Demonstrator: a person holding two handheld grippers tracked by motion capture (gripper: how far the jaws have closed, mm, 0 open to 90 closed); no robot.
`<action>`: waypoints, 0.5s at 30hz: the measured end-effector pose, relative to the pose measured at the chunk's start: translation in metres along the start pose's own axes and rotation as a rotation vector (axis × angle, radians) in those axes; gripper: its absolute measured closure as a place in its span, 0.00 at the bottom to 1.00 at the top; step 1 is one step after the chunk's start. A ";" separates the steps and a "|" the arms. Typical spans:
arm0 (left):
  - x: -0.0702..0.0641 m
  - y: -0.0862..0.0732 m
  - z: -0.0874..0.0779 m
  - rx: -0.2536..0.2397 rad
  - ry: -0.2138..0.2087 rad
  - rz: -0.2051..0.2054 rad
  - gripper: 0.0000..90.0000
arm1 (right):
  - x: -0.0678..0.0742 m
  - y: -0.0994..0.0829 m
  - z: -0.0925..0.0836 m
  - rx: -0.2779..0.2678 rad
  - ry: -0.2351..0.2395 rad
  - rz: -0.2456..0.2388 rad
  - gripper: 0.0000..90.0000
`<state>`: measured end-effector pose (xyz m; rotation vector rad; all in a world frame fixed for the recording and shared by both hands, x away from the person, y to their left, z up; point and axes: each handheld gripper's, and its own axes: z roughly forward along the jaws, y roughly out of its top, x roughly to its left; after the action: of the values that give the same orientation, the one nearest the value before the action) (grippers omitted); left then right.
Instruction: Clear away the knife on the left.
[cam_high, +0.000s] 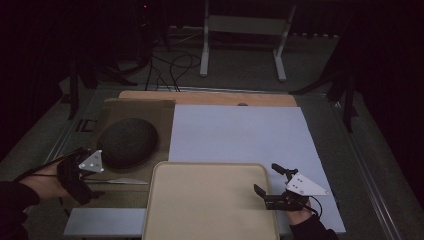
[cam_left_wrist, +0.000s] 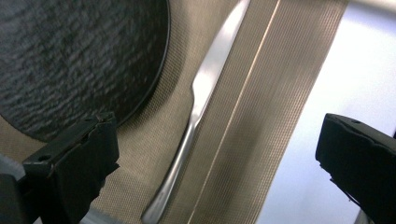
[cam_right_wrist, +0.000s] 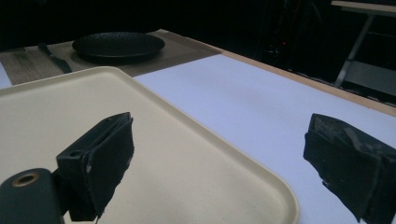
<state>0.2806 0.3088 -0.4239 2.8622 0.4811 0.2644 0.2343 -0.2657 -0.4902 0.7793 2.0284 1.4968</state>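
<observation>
Jaws wide open on both sides: left gripper (cam_left_wrist: 217, 163) over the slim silver table knife (cam_left_wrist: 196, 112), right gripper (cam_right_wrist: 219, 163) above the cream plastic tray (cam_right_wrist: 154, 140).

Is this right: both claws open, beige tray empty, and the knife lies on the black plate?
One thing is off: the knife lies on the woven placemat beside the black plate, not on it; the left gripper view shows it. The left claw and right claw are open, and the beige tray is empty.

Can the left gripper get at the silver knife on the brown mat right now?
Probably yes. The left gripper is open, with the silver knife lying bare on the brown woven mat between its jaws, beside the black round plate.
</observation>
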 end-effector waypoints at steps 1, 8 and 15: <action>0.000 0.000 0.003 0.021 0.004 0.006 0.00 | 0.000 0.000 0.000 0.000 0.002 0.000 0.09; 0.008 -0.006 0.022 0.122 -0.033 0.015 0.00 | 0.000 -0.001 0.002 0.007 0.007 0.003 0.09; 0.016 -0.007 0.033 0.160 -0.046 0.006 0.02 | 0.000 -0.001 0.002 0.009 0.010 0.000 0.09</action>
<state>0.3009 0.3142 -0.4547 3.0172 0.5071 0.1679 0.2356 -0.2642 -0.4920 0.7773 2.0439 1.4949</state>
